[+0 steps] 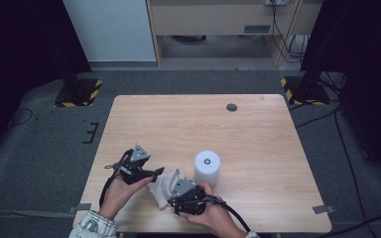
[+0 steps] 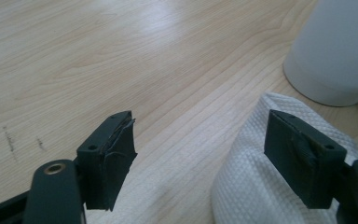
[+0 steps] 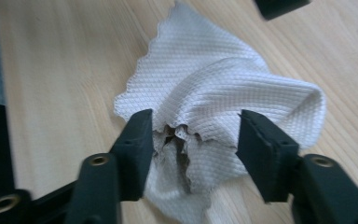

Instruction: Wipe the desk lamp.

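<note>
White cloth is lying crumpled on the near part of the wooden table, bunching up between the wide-open jaws of the right gripper, which are flanking a raised fold without pinching it. Left gripper is hovering just beside the cloth's edge, its jaws also standing wide apart and holding nothing. Just beyond the cloth, a white cylinder is standing upright, and a small dark disc is sitting near the far edge.

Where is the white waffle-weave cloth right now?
In the high view the white waffle-weave cloth lies crumpled near the wooden table's front edge, between the left gripper and right gripper, just left of the white cylinder.
</note>
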The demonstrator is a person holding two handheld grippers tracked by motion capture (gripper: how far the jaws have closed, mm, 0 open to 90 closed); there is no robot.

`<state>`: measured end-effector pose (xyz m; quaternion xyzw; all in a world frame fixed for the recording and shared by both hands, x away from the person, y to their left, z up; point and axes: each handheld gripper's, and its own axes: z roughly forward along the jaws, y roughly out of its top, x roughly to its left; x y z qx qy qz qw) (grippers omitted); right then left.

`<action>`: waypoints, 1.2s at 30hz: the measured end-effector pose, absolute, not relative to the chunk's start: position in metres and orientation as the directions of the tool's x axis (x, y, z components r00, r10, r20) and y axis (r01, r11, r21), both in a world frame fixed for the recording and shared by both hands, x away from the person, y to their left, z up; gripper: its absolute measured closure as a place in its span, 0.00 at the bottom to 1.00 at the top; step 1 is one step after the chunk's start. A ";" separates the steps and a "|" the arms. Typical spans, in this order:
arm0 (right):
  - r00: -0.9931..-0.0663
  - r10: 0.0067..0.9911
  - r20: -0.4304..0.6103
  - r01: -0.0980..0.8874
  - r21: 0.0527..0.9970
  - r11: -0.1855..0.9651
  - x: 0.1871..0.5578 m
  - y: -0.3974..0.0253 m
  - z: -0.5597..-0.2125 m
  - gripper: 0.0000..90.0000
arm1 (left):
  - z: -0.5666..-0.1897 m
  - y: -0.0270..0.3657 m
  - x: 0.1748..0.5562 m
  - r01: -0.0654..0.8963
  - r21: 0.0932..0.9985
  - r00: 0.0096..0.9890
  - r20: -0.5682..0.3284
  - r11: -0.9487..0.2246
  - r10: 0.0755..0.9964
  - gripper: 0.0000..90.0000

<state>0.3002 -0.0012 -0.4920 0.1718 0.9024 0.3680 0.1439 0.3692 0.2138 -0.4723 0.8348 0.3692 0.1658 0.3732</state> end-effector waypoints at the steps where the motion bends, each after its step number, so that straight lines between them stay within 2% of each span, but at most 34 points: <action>1: -0.897 0.421 -0.133 0.206 0.716 0.667 0.298 -0.004 -0.489 0.43 | -0.472 0.213 0.368 0.493 0.746 0.673 -0.002 -0.447 0.739 0.24; 6: -0.903 0.413 -0.116 0.195 0.746 0.637 0.287 -0.022 -0.474 0.37 | -0.472 0.208 0.358 0.510 0.736 0.687 -0.037 -0.445 0.726 0.19; 9: -0.906 0.412 -0.100 0.201 0.754 0.625 0.285 -0.033 -0.471 0.36 | -0.477 0.202 0.354 0.533 0.716 0.694 -0.065 -0.451 0.717 0.09; 13: -0.900 0.429 -0.072 0.233 0.753 0.616 0.289 -0.048 -0.474 0.33 | -0.485 0.192 0.350 0.525 0.680 0.740 -0.068 -0.512 0.669 0.06; 19: -0.894 0.444 -0.051 0.260 0.749 0.609 0.293 -0.071 -0.473 0.32 | -0.495 0.180 0.348 0.520 0.645 0.770 -0.070 -0.560 0.634 0.06; 25: -0.897 0.437 -0.067 0.262 0.716 0.647 0.291 -0.099 -0.475 0.25 | -0.501 0.173 0.346 0.513 0.617 0.786 -0.058 -0.597 0.616 0.09; 36: -0.850 0.525 -0.030 0.348 0.716 0.605 0.315 -0.157 -0.483 0.24 | -0.511 0.171 0.350 0.534 0.582 0.782 -0.063 -0.614 0.620 0.16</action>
